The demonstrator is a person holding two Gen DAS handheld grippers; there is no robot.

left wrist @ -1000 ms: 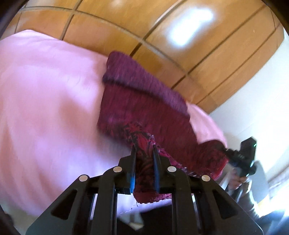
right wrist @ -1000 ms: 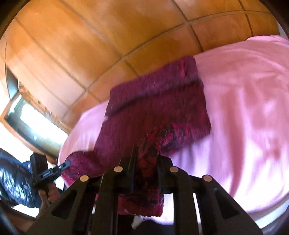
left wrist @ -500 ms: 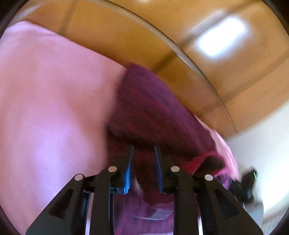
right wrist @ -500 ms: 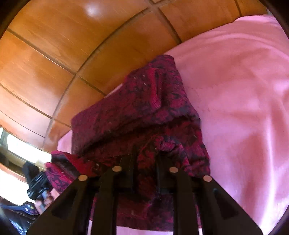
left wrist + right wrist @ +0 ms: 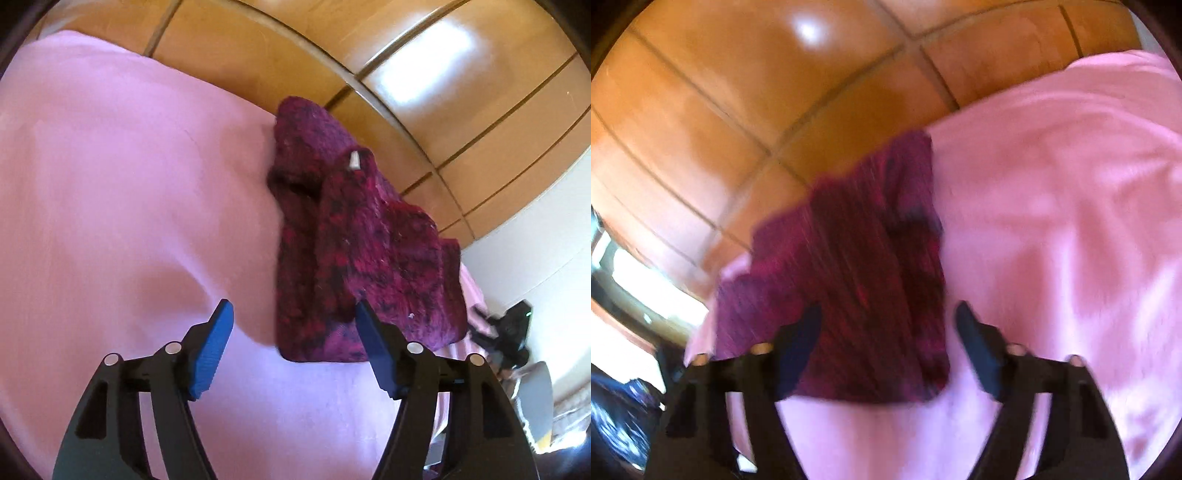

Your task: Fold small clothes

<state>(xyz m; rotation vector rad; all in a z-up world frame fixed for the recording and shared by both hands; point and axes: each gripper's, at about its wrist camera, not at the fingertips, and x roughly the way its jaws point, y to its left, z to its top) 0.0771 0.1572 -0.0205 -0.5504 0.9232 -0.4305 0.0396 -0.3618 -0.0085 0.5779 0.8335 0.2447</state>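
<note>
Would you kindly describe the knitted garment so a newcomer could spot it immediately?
Find the wide pink bedspread in front of the wooden wardrobe doors. Near its far edge lies a folded knitted garment, mottled dark red and black, with a small white tag showing. It is the only dark, textured thing on the smooth pink cover.

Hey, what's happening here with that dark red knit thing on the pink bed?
A person is folding a dark red knitted garment on a pink bedspread, working a handheld claw in each hand. The garment lies folded over on itself near the bed's edge by the wooden wardrobe. The left claw and right claw are both opening, their pads clear of the cloth, so neither holds it now.
</note>
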